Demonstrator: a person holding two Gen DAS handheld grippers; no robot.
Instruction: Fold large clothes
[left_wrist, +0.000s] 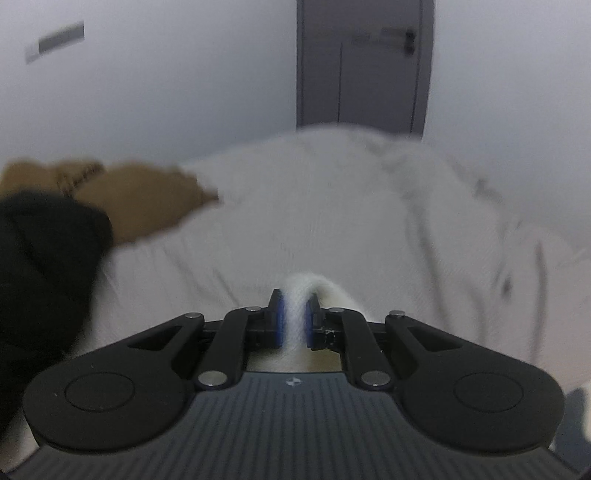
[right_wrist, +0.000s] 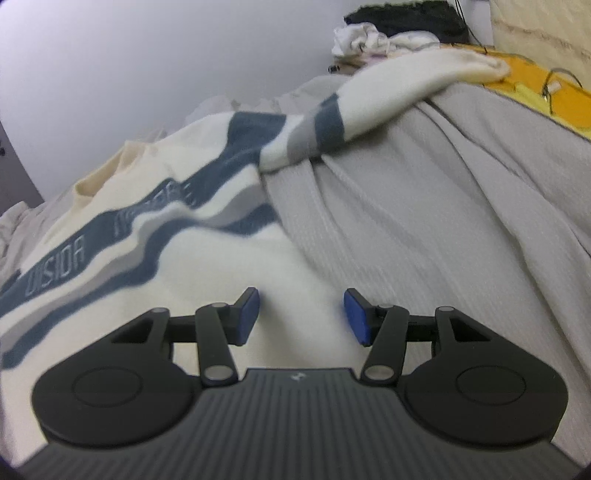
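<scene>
A cream sweater (right_wrist: 207, 258) with blue and grey wavy stripes lies spread on a grey bed cover (right_wrist: 424, 221). One sleeve (right_wrist: 388, 99) stretches to the upper right. My right gripper (right_wrist: 301, 314) is open, its blue pads (right_wrist: 248, 314) just above the sweater's lower body. My left gripper (left_wrist: 294, 317) is shut on a fold of the cream sweater (left_wrist: 301, 291), pinched between the blue pads. The left wrist view is blurred.
In the left wrist view, brown clothes (left_wrist: 140, 199) and a black garment (left_wrist: 44, 258) lie at the left on the white bedding (left_wrist: 332, 206); a grey door (left_wrist: 362, 62) stands behind. In the right wrist view, a pile of clothes (right_wrist: 369, 37) and a yellow sheet (right_wrist: 546, 96) with cables lie far right.
</scene>
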